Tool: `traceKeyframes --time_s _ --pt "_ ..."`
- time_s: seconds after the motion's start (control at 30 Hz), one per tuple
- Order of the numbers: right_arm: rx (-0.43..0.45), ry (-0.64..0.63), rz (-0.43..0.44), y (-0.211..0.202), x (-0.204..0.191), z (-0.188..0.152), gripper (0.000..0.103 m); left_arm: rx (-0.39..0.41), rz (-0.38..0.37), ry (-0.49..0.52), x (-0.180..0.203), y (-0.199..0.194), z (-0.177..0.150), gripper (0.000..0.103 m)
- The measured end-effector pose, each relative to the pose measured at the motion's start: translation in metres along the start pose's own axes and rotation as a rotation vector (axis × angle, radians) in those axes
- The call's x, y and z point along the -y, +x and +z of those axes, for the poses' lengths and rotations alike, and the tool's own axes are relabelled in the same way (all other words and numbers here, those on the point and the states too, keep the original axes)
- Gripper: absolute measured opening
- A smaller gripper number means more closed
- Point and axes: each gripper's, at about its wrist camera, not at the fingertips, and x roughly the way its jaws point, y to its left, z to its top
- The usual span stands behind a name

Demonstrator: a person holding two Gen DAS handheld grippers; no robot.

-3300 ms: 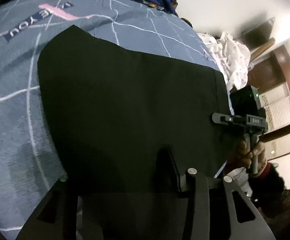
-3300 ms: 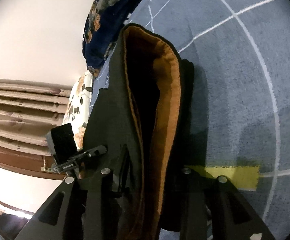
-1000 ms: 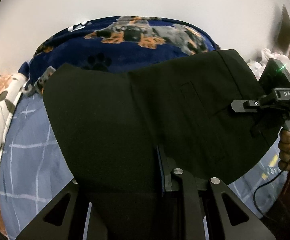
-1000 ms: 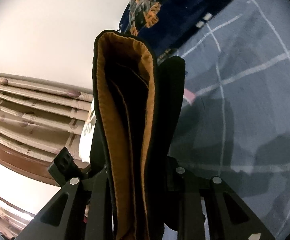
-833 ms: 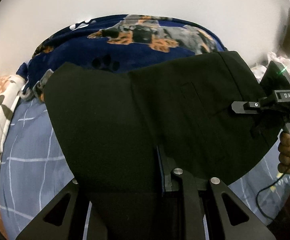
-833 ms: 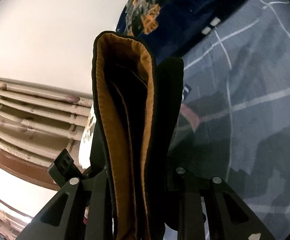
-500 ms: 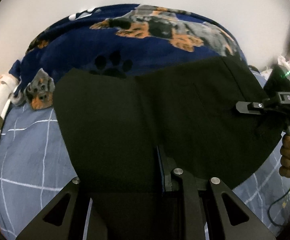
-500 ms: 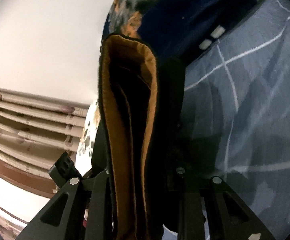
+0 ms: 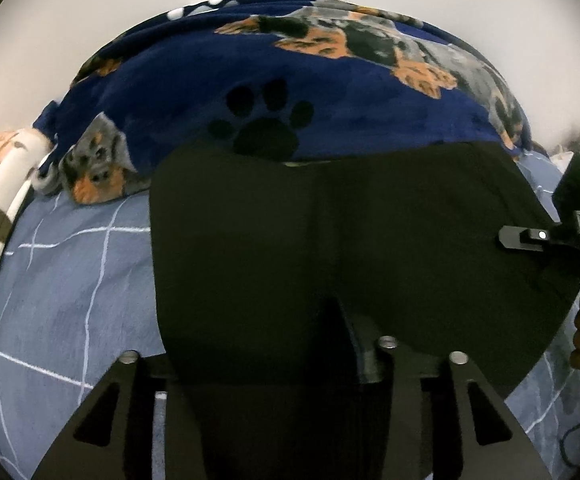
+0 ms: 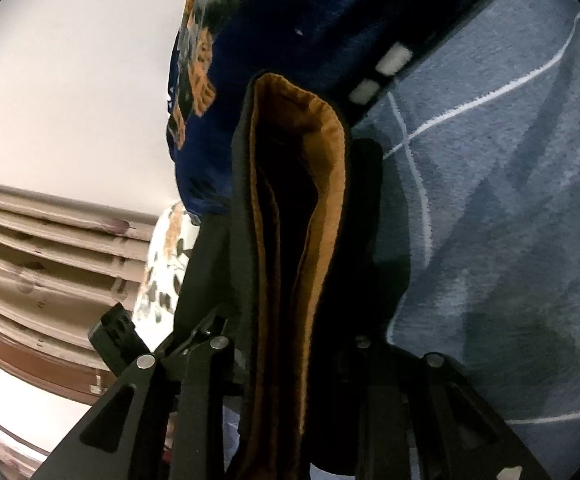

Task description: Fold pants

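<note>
Over blue bedsheet (image 9: 70,280) – right hand-held gripper (image 10: 290,344) clamps pants (image 9: 329,248); left hand-held gripper (image 9: 258,356) opening, cloth between, grip unclear.

Black hand-held gripper (image 9: 278,364) w/ silver screws, "DAS" label.

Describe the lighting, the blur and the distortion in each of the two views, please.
Left wrist view: strong fisheye bending, dim light, the black pants lose all detail; the dog-print blanket is soft. Right wrist view: orange lining catches light, the blue sheet carries shadows, the edges blur.

White letters "DAS" on the right gripper (image 9: 509,239), cut off by frame edge
</note>
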Motion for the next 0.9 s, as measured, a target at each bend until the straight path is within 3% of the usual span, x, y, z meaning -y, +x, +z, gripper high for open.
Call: traceKeyframes --time_s 0.13,0.23,0.37,0.47,0.57,0.67,0.8,0.9 --pt "0.002 0.009 -0.010 -0.003 0.000 -0.003 0.029 0.004 0.017 -0.045 -0.007 0.000 -0.006 0.066" --pt "0.045 -0.009 -0.078 -0.008 -0.011 -0.001 0.035 -0.004 0.022 -0.070 -0.010 -0.005 -0.010 0.068" --pt "0.144 -0.101 -0.205 -0.032 -0.039 -0.021 0.036 0.025 0.119 -0.048 0.000 -0.023 -0.016 0.069" --pt "0.209 -0.197 -0.314 -0.047 -0.065 -0.045 0.042 0.070 0.180 -0.028 0.012 -0.045 -0.022 0.075" --pt "0.251 -0.243 -0.326 -0.063 -0.082 -0.066 0.045 0.134 0.194 -0.046 0.020 -0.071 -0.026 0.083" --pt "0.277 -0.302 -0.335 -0.075 -0.102 -0.085 0.048 0.203 0.256 -0.063 0.028 -0.099 -0.028 0.090" --pt "0.294 -0.388 -0.364 -0.083 -0.128 -0.113 0.057 0.295 0.222 -0.086 0.043 -0.140 -0.028 0.096" --pt "0.309 -0.433 -0.396 -0.089 -0.140 -0.134 0.063 0.349 0.243 -0.080 0.055 -0.166 -0.028 0.100"
